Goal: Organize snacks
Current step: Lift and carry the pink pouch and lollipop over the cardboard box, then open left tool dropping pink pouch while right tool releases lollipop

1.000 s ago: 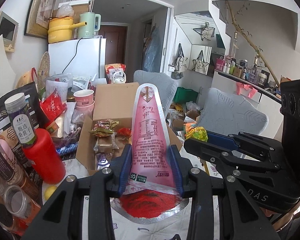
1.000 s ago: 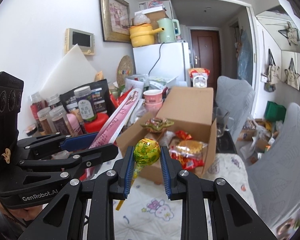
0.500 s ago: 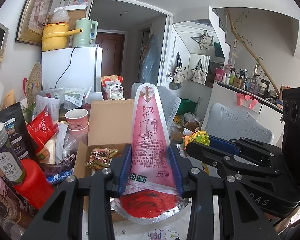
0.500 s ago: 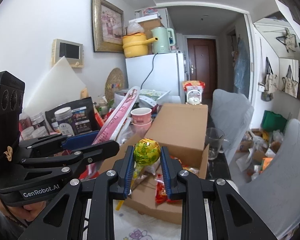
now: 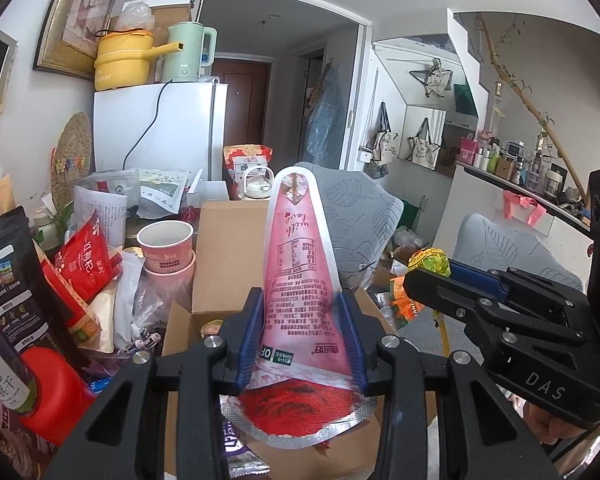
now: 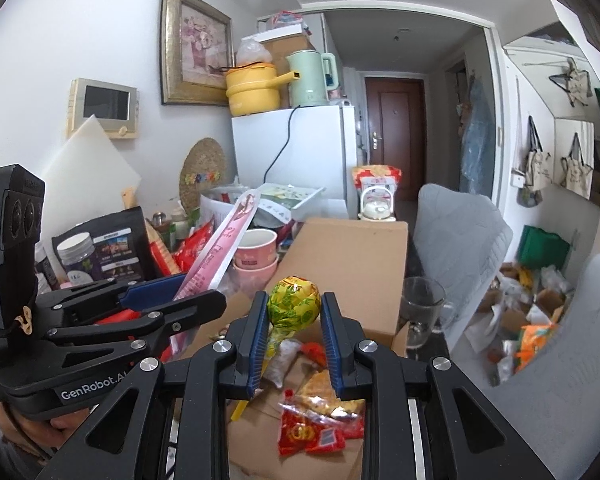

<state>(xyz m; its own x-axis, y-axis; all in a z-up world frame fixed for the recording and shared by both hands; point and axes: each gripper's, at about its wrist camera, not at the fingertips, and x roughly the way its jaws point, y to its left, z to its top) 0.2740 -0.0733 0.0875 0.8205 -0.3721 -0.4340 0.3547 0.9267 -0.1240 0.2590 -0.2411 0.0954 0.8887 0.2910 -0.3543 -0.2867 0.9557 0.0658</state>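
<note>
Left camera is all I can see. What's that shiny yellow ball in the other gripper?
Observer: A lollipop in a yellow-green wrapper; the right gripper is shut on it.
Operator: What's under it?
Observer: An open cardboard box with red snack packets inside.
Operator: Anything beside the box?
Observer: A clear glass mug, on the box's right in the right view.

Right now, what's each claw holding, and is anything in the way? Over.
Left gripper shut on pink packet. Right gripper shut on lollipop. Both over open box, snacks already inside. Nothing blocking.
</note>
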